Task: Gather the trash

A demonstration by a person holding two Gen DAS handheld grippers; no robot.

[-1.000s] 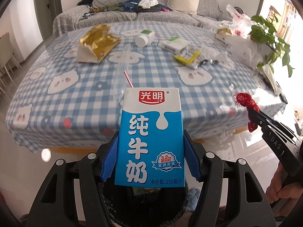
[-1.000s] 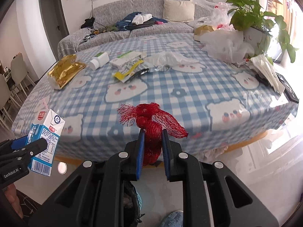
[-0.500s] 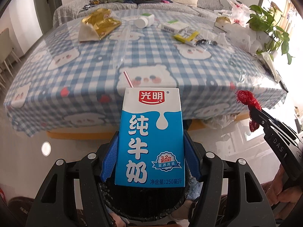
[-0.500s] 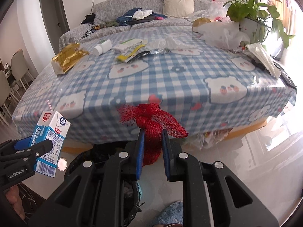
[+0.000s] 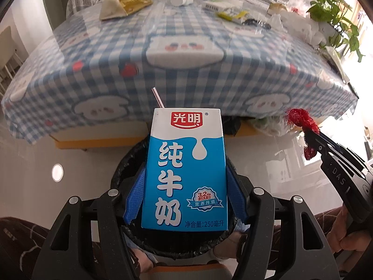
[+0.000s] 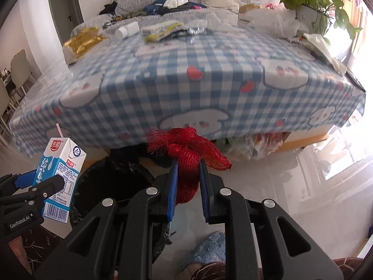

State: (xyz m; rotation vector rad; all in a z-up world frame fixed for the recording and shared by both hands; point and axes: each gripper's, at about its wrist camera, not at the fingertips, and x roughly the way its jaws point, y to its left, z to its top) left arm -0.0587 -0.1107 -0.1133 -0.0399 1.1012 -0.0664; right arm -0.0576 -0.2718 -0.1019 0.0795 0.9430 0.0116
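Blue-and-white milk carton (image 5: 185, 170) sat clamped upright in left gripper (image 5: 185, 198) fingers above black-lined bin (image 5: 130, 161). Right gripper (image 6: 187, 184) fingers pinched red mesh bag (image 6: 186, 154), beside bin, near surface (image 6: 186, 81) edge.

A blue-and-white milk carton (image 5: 185, 170) with a straw stands upright above the black-lined trash bin (image 5: 130, 161). Just beside it, a bunched red mesh net (image 6: 186, 161) hangs over the floor.

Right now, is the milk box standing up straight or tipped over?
Upright. The milk carton, pinched by the left gripper over the bin, has its straw pointing up.
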